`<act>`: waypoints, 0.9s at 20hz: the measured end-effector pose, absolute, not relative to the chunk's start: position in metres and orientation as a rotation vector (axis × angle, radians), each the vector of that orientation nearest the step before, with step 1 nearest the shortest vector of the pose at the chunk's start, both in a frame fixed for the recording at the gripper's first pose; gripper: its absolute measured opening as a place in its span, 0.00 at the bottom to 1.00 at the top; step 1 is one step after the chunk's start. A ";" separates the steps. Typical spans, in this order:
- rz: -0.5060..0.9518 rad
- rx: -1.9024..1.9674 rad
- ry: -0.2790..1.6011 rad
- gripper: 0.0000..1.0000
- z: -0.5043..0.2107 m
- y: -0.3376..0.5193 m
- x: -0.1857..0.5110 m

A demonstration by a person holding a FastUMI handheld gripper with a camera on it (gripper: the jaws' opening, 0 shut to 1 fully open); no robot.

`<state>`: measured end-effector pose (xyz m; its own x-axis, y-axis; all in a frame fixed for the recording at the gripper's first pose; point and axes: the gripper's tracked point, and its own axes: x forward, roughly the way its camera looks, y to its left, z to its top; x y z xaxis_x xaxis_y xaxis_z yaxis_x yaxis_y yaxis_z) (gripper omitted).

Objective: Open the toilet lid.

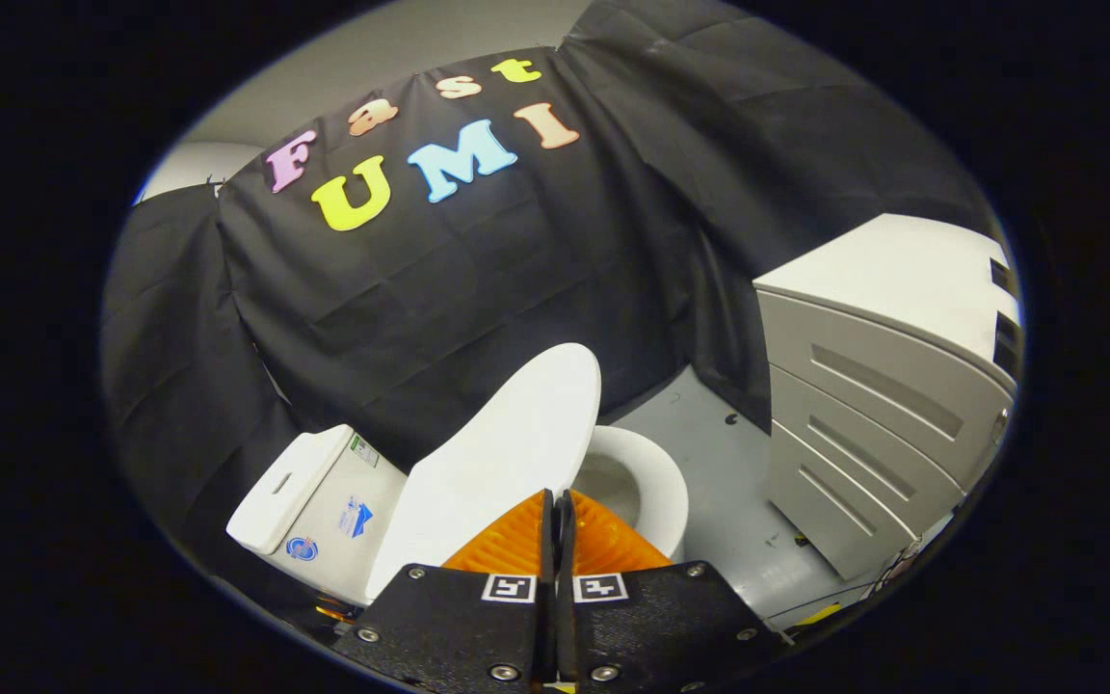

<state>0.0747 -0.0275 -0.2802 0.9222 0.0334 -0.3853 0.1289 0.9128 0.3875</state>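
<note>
Off to the left of my fingers sits the toilet tank (319, 501), white, with small stickers on its side, backed against the black cloth wall (439, 289). Just ahead of the fingers and a little left stands the toilet lid (507, 443): it is raised well off the bowl and tilted back toward the tank, though I cannot tell whether it rests against it. My gripper (557, 525) is closed, the two orange fingers (507, 545) pressed together with only a thin dark seam between them and nothing held. Their tips sit right at the lid's lower edge; whether they touch it I cannot say.

Just right of the fingers, the seat rim (656, 482) curves around the open bowl. Further right lies grey floor (719, 453), then a pale drawer cabinet (863, 386) well apart from the tool.

I judge the lift nearly done. The risk now is the lid dropping shut: if it is short of its balance point and I pull the fingers away, it would fall back onto the seat. With the fingers closed I am only pushing, not gripping, so the smooth plastic could slide off the tips sideways. Pushing too hard could knock the lid against the tank.
</note>
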 end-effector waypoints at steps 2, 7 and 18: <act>-0.047 0.378 0.367 0.00 -0.258 -0.017 0.077; -0.018 0.305 0.300 0.00 -0.210 0.016 0.085; -0.034 0.239 0.253 0.00 -0.166 0.055 0.089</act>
